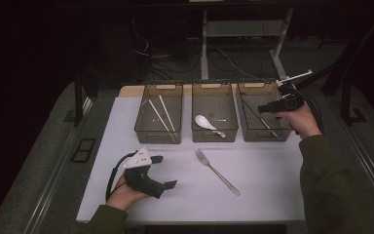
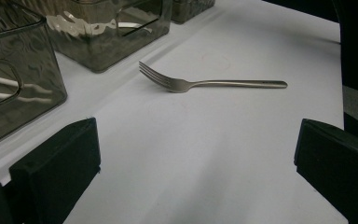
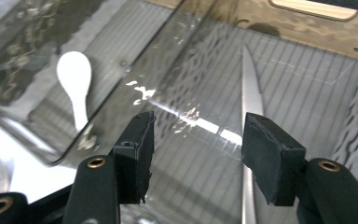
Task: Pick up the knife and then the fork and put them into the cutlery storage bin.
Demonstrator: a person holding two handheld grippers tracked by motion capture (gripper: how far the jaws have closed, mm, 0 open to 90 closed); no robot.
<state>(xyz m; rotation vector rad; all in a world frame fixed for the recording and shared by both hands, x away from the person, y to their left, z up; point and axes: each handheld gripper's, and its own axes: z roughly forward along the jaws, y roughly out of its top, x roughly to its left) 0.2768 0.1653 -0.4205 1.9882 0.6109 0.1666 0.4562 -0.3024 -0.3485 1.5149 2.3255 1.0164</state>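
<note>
Three smoked-plastic bins stand in a row along the far edge of a white mat [image 1: 126, 195], and the account runs from the person's left to their right.

At the near left, the left gripper [image 1: 163, 171] rests on the mat in the left hand [image 1: 121, 192], its grey three-cornered plate on top. In the left gripper view its two black jaws stand wide apart with only bare mat between them.

The left bin [image 1: 158, 114] holds two white chopsticks [image 1: 161, 116] lying slantwise on its floor. The middle bin [image 1: 214, 113] holds a white spoon [image 1: 206, 124] with its bowl toward the left; in the right gripper view the spoon [image 3: 76, 84] shows through the bin wall.

On the mat in front of the middle bin lies a metal fork [image 1: 217, 171], tines toward the bins and handle running toward the near right. It is well apart from both grippers; the left gripper view has the fork [image 2: 209, 83] lying straight ahead of the open jaws.

The right bin [image 1: 263, 113] holds a table knife [image 1: 262, 118] flat on its ribbed floor. The right gripper [image 1: 262, 108], in the right hand [image 1: 302, 119], hangs over this bin. In the right gripper view the jaws are parted, and the serrated knife [image 3: 251, 93] lies on the floor beneath them, free of both pads.
</note>
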